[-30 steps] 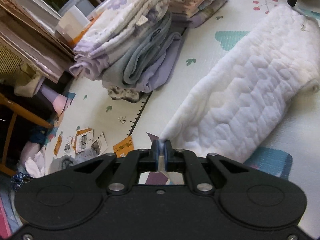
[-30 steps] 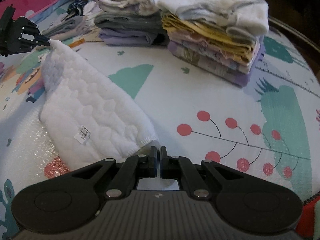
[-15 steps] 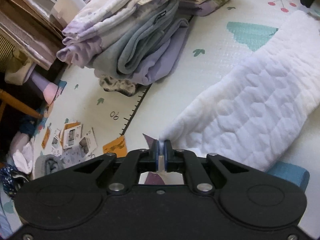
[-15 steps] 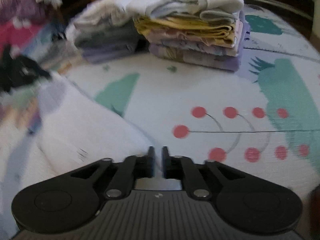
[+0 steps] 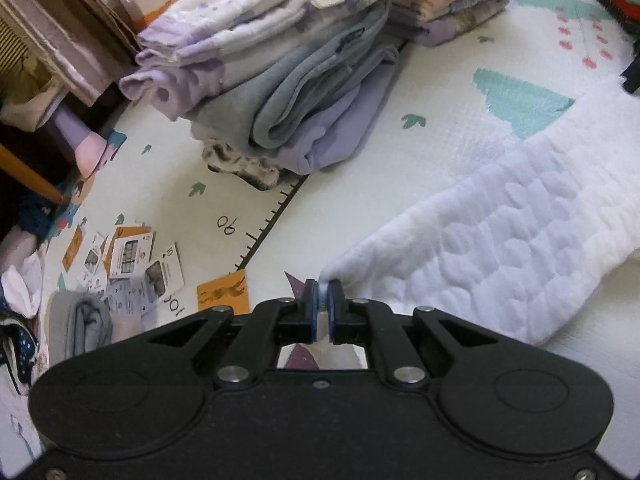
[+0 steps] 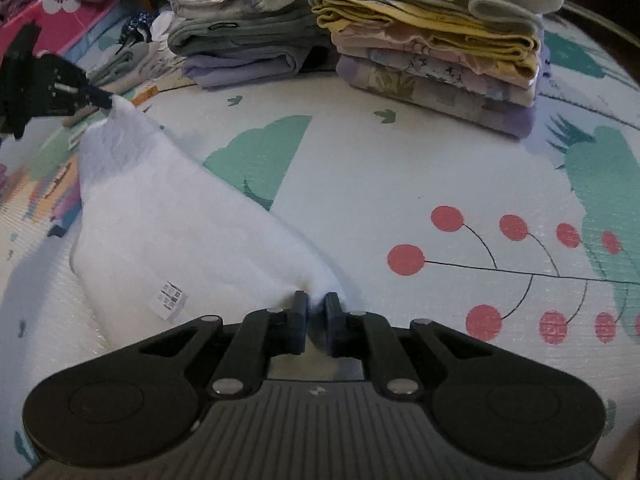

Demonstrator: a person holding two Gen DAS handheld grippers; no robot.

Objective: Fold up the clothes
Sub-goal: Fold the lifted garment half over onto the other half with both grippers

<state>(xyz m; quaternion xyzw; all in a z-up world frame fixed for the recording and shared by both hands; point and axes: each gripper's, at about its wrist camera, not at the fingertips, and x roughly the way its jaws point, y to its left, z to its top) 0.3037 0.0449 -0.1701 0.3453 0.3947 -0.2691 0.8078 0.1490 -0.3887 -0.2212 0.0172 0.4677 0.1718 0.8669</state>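
A white quilted cloth [image 5: 500,240] [image 6: 180,220] lies folded into a long strip on the patterned play mat [image 6: 400,160], stretched between both grippers. My left gripper [image 5: 322,288] is shut on one end corner, low over the mat; the right wrist view also shows that gripper [image 6: 106,100] at the far left, pinching the cloth's tip. My right gripper [image 6: 316,300] has its jaws closing on the opposite corner, and the fabric bunches between its pads. A small printed label [image 6: 168,294] shows on the cloth near this gripper.
Two stacks of folded clothes stand at the back of the mat: a grey and lilac stack [image 6: 240,48] [image 5: 288,92] and a yellow, pink and white stack [image 6: 440,40]. Loose cards [image 5: 132,256] lie scattered at the left. A pink box [image 6: 60,20] sits far left.
The left gripper has carried its corner toward the grey and lilac stack, which now looks closer. The right gripper opened a little, dropped lower and now grips the cloth's near corner.
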